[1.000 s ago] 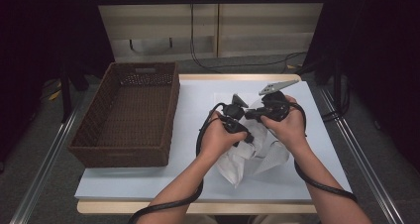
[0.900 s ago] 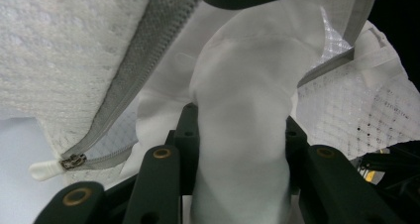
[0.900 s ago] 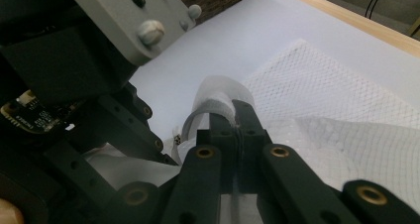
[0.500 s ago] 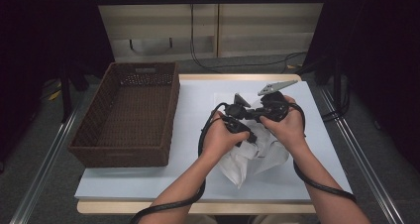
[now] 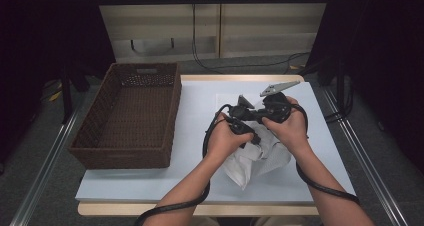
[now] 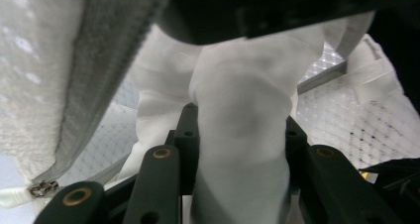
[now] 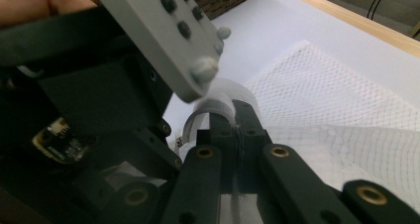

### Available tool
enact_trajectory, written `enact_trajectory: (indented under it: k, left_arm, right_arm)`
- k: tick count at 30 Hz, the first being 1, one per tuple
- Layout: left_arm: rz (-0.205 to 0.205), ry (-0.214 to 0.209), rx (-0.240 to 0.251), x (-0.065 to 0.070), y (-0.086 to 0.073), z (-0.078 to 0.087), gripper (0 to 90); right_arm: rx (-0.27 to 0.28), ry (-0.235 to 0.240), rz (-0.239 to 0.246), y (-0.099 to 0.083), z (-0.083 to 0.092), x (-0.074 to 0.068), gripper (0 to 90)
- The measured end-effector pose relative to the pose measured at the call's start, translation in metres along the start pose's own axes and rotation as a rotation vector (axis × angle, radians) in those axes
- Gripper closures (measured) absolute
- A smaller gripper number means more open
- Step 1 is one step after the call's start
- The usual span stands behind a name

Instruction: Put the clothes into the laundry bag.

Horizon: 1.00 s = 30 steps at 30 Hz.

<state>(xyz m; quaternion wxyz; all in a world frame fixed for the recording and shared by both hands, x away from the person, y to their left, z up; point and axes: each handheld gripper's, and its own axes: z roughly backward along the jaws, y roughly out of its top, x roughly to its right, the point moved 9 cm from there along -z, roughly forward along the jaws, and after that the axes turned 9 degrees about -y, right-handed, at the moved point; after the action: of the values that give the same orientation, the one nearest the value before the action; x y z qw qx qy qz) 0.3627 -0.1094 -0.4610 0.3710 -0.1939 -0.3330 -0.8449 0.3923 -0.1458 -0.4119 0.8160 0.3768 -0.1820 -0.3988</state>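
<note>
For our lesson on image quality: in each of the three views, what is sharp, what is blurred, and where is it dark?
High view: table and basket evenly lit and sharp, surroundings dark. Left gripper view: the white cloth between the jaws is soft, the zip sharper. Right gripper view: the near grey plate is blurred, the mesh bag clearer.

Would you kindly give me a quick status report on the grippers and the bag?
Left gripper shut on bunched white fabric. Right gripper shut on white strap. Mesh laundry bag on the table, zipper visible. Wicker basket apart, left.
</note>
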Motion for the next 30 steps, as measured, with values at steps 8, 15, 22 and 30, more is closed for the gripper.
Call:
enact_trajectory:
  k: [8,15,22,30]
  left_arm:
    - [0.027,0.007,0.027,-0.007,0.004,-0.002,64.3]
    - [0.050,0.015,0.059,-0.010,0.008,-0.001,64.3]
    - [0.047,0.021,0.073,-0.012,0.009,-0.001,64.2]
    - [0.037,0.037,0.096,-0.013,0.012,-0.003,64.1]
  right_arm:
    - [0.002,0.005,0.000,0.001,0.001,-0.001,89.5]
    - [0.000,0.005,0.000,0.000,-0.001,0.000,89.5]
    - [-0.004,0.001,-0.003,-0.002,-0.001,0.000,89.5]
    - [-0.003,-0.001,-0.005,-0.003,-0.001,0.001,89.4]
